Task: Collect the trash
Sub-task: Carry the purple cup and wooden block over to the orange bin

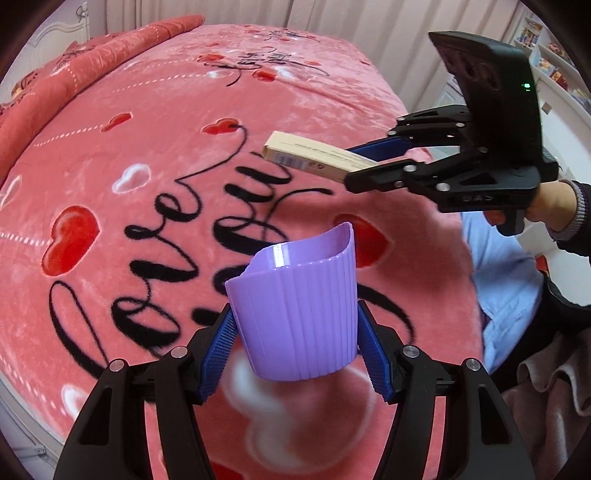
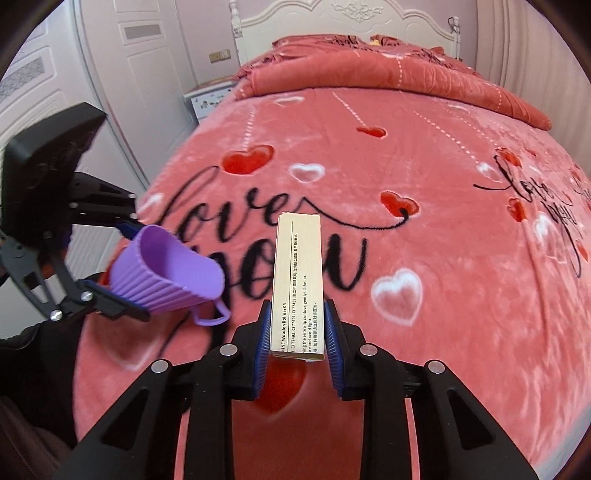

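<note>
My left gripper (image 1: 295, 314) is shut on a ribbed purple plastic bin (image 1: 295, 310) and holds it above the bed, its opening facing forward and up. The bin also shows in the right wrist view (image 2: 166, 273), tilted toward the right, with a small loop handle. My right gripper (image 2: 297, 314) is shut on a long cream cardboard lipliner box (image 2: 297, 284) with black print. In the left wrist view the box (image 1: 314, 158) sticks out of the right gripper (image 1: 364, 166), above and beyond the bin.
A pink plush blanket (image 2: 424, 229) with red and white hearts and black script covers the bed. A folded red quilt (image 2: 388, 74) lies by the white headboard (image 2: 351, 18). A white door (image 2: 140, 74) and small nightstand (image 2: 208, 99) stand left of the bed.
</note>
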Demonstrator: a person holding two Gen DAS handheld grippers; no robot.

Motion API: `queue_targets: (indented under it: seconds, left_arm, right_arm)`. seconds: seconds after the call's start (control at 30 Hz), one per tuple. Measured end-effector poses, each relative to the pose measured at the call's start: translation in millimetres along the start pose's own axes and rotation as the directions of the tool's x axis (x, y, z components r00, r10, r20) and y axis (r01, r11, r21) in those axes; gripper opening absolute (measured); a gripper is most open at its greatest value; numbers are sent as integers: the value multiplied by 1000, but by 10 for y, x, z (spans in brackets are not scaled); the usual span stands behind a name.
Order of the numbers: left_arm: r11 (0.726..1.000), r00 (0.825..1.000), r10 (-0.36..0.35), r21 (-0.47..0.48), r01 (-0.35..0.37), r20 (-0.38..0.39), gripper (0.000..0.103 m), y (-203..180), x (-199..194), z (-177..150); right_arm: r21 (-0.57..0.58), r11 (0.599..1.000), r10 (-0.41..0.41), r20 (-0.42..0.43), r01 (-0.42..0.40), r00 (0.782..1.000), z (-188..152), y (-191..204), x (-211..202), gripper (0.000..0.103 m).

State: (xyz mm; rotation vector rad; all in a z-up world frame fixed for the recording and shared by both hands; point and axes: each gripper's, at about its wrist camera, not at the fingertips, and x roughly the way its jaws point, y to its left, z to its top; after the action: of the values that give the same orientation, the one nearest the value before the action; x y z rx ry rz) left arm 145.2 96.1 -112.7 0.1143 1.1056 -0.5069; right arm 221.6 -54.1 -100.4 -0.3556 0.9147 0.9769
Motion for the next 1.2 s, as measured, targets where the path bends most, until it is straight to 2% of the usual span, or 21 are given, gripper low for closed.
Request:
queue_targets:
  seconds: [0.47,0.6,0.77,1.0,1.2]
  left_arm:
    - [993,999,21,112,-24,26,64,-884,-396,-180]
    - [987,1000,17,161,-20,22,64,-1165,-404,-190]
    - [970,1000,-7,243,1,24,65,-1560,-347,-46]
    - [918,998,-59,393,51,8,64,-2232,-120,356]
    - [840,992,-125,528,123,-32,64,-2903,181,711]
  right_arm:
    - [37,999,3,97,-6,995,-716,522,-1179,28]
    - [70,997,-25,134,15,991,-937,566,-1463,28]
    - [150,987,-83,178,56,981,-1275,458,-1846,28]
    - [270,953,-201,212,141,956,-1841,170,-2419,28]
    - [405,887,-320,195,222,927,-2459,-131,-2892,28]
